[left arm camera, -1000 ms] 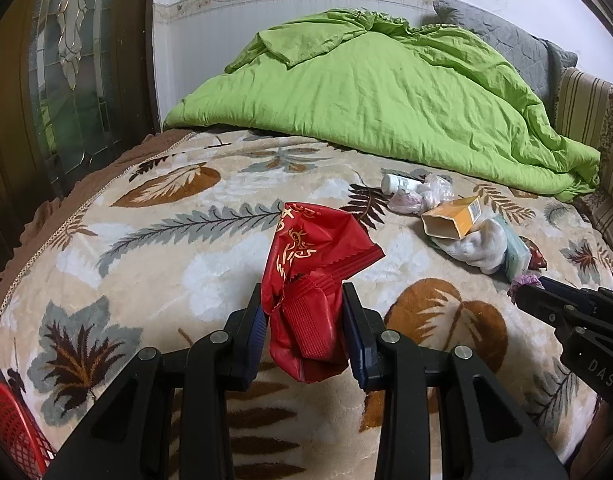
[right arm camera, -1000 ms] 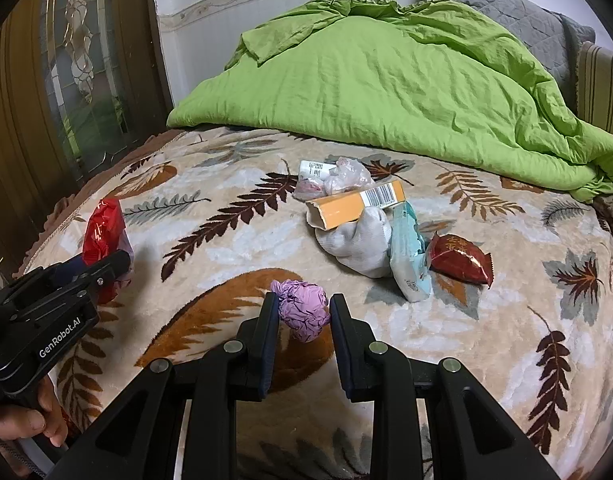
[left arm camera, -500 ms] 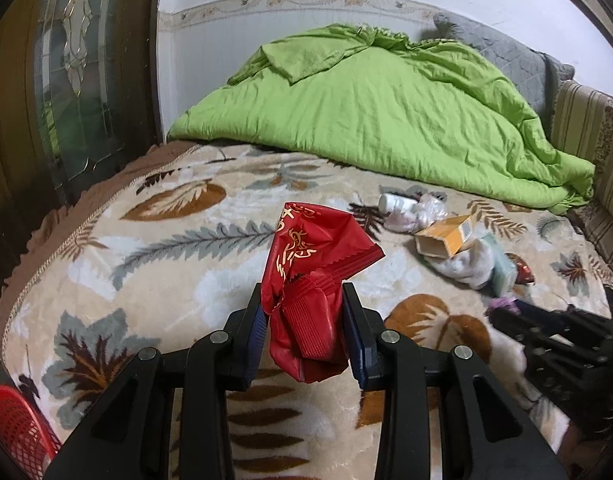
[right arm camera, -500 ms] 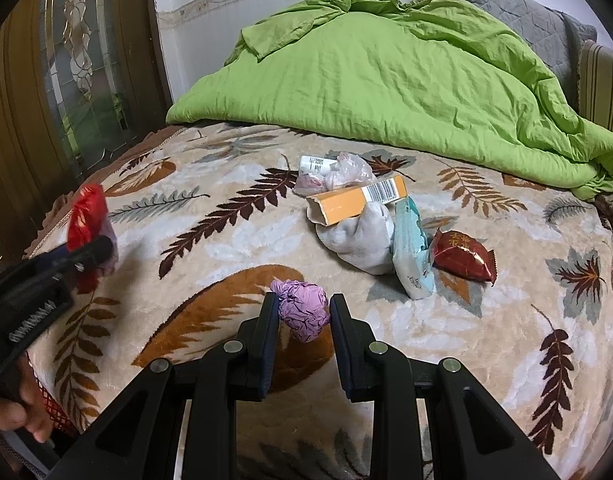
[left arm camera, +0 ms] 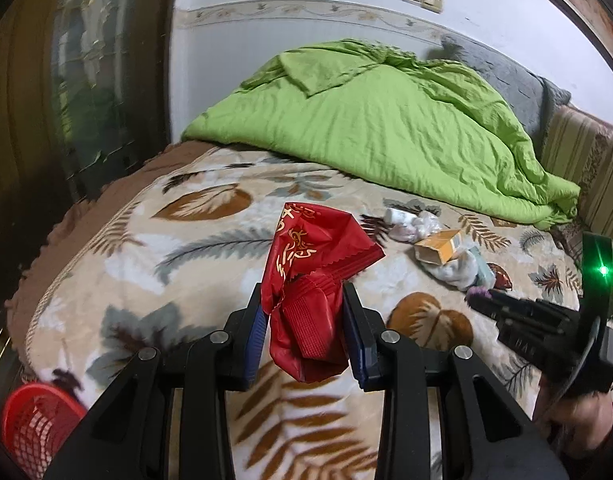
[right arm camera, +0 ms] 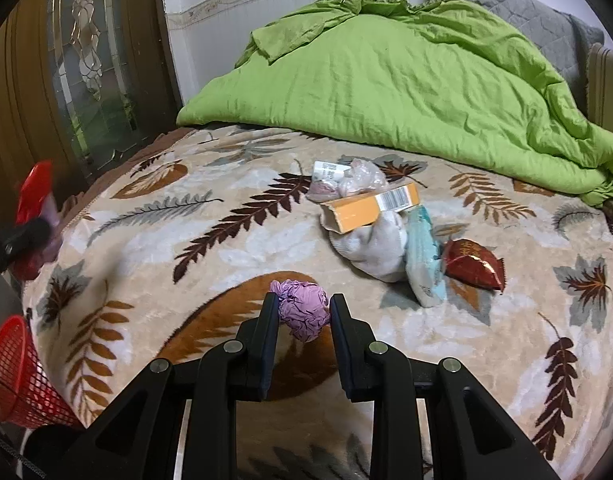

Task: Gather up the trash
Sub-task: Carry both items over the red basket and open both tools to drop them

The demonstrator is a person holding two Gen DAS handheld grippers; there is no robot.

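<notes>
Your left gripper point(left arm camera: 304, 320) is pinching the crumpled red wrapper point(left arm camera: 310, 276) between its blue pads, held clear above the leaf-print blanket point(left arm camera: 178, 248). The red mesh basket point(left arm camera: 34, 428) sits low at the near left, beside the bed edge.

Your right gripper point(right arm camera: 302, 316) is clamped on the purple paper ball point(right arm camera: 304, 310), just over the brown leaf pattern of the blanket.

The remaining trash lies in a cluster toward the far right of the blanket: an orange carton point(right arm camera: 370, 208) resting on a white sock point(right arm camera: 376, 248), a pale blue packet point(right arm camera: 422, 256) touching the sock, a small red wrapper point(right arm camera: 472, 266) just right of that, and a clear plastic bundle point(right arm camera: 346, 180) behind the carton. The green duvet point(right arm camera: 386, 80) is heaped at the far end.
</notes>
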